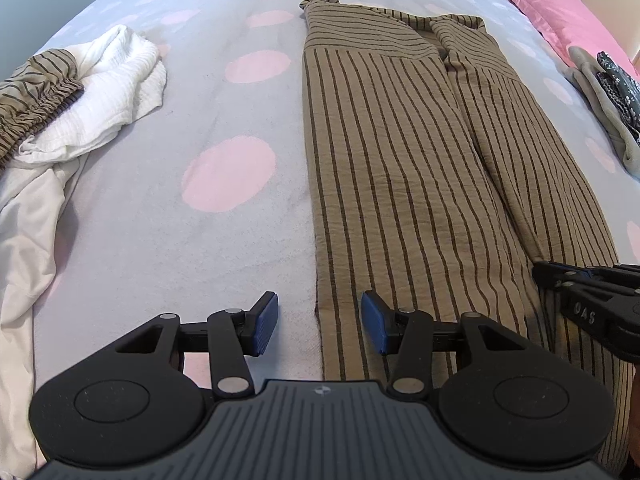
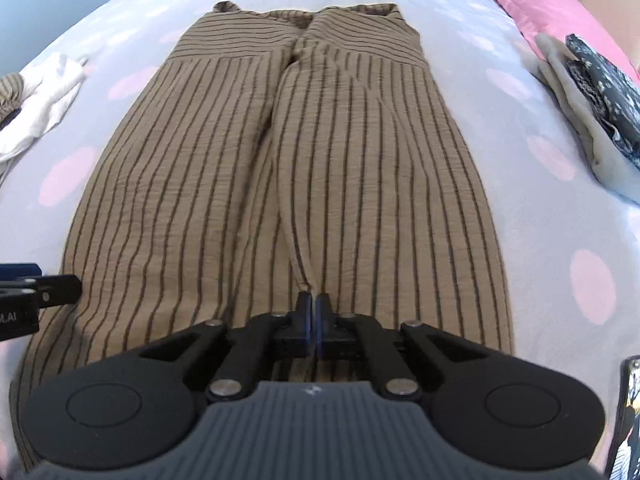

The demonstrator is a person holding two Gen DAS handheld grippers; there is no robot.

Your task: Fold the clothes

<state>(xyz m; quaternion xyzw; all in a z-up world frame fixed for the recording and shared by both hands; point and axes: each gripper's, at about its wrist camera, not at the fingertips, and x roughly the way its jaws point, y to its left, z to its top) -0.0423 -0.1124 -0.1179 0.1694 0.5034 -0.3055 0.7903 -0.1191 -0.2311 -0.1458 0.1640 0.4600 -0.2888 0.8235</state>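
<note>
Now my right claw is pinched closed on the near hem of the striped trousers lying flat on the bed; my left claw stands open, straddling their left edge.

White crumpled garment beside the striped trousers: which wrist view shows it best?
The left wrist view: the white garment lies large, its crinkled weave plain, under a striped elastic piece. In the right wrist view it is a small blurred patch at the left edge.
</note>
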